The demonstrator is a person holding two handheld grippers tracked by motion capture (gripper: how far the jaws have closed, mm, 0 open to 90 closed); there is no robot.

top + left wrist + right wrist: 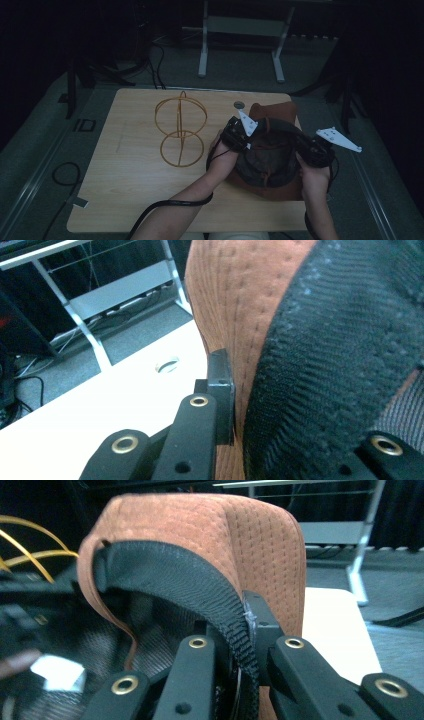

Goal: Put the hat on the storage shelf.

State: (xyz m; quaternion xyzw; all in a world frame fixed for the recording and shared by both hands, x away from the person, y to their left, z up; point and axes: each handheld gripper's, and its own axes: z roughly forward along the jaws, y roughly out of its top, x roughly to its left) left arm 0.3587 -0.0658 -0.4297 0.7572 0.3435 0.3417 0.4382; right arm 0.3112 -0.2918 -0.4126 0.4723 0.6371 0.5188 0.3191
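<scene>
The brown cap (270, 150) is held upside down over the worktop's (125, 190) right half, stretched between both tools. The left tool (239, 137) is clenched on the black inner band at the cap's left rim, and the right tool (312, 150) is clenched on the opposite rim. The wire stand (180, 131) lies to the left, nearer the left hand, so the cap would travel that way.

The rust-brown suede cap with a black ribbed inner band (270, 150) is held upside down, opening upward, over the table's (130, 170) right half, right of the golden wire stand (180, 131).
</scene>
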